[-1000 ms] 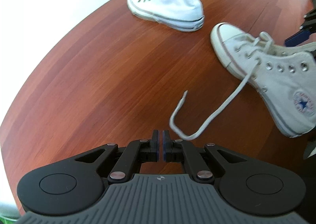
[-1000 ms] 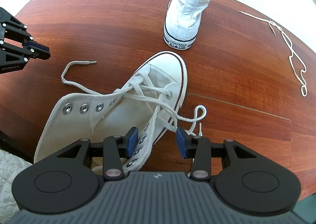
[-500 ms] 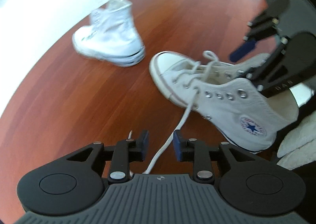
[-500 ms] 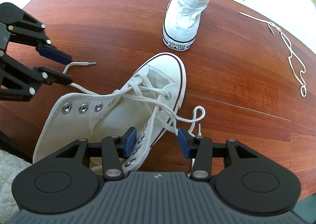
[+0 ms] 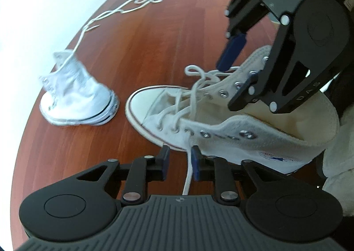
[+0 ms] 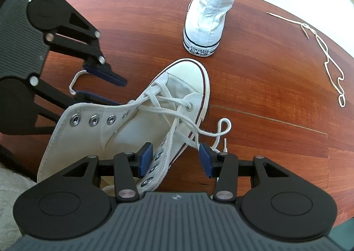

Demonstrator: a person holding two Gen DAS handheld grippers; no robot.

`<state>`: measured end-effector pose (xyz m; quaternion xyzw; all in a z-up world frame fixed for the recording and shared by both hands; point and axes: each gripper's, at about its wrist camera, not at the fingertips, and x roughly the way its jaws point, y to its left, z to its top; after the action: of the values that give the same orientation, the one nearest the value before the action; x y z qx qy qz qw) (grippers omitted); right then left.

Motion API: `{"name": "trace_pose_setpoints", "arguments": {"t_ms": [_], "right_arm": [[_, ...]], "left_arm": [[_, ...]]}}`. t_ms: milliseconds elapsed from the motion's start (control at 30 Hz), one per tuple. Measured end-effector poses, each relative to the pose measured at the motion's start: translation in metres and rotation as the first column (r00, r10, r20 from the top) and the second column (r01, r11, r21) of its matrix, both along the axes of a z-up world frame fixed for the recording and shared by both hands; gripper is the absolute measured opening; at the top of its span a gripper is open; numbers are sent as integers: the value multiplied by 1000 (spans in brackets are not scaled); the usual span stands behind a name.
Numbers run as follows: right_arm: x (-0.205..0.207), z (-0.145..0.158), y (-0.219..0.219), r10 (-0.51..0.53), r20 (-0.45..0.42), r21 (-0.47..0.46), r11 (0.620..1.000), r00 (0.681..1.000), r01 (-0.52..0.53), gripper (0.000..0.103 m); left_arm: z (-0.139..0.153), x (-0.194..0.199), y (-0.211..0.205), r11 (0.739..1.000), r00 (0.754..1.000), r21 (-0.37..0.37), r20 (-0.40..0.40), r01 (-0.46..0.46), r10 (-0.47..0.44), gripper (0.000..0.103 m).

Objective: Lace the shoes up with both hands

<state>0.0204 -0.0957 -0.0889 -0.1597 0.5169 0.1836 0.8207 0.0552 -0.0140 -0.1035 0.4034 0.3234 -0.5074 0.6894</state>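
Note:
A half-laced white high-top shoe (image 5: 221,118) (image 6: 124,122) lies on the red-brown table, toe pointing away. My left gripper (image 5: 179,160) (image 6: 106,88) is open at the shoe's left side. The left lace end (image 5: 188,173) runs between its fingers without being pinched. My right gripper (image 6: 176,154) (image 5: 237,71) is open over the shoe's right eyelet row, with the flap and eyelets between its fingers. The right lace end (image 6: 223,127) curls in a loop on the table just past its right finger.
A second white high-top (image 6: 208,25) (image 5: 77,98) stands further back without a lace. A loose white lace (image 6: 327,60) (image 5: 124,7) lies near the table's far right edge. A white cloth (image 6: 13,186) sits behind the shoe's heel.
My left gripper has gone from shut to open and has swung in close to the shoe's left side, over the lace end. The right gripper has barely moved.

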Motion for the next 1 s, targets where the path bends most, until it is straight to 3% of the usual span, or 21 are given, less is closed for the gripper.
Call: {"name": "trace_pose_setpoints", "arguments": {"t_ms": [267,500,767,1000], "right_arm": [[1,-1,0,1,-7,1,1000,1000,-1,47],[1,-2,1,2,-11,-1,1000,1000,-2,47],[-2,3,4,9,32,-10,1000,999,-9,47],[5,22,9,46,89,71,996,995,-53,45]], "left_arm": [[-5,6,-1,1000,999,-16,-40,11,-11,6],[-3,5,5,993,994,-58,-40,-103,101,2],[3,3,13,961,967,-110,-33,-254,252,2],[13,1,24,924,938,-165,-37,-346,345,2]]}}
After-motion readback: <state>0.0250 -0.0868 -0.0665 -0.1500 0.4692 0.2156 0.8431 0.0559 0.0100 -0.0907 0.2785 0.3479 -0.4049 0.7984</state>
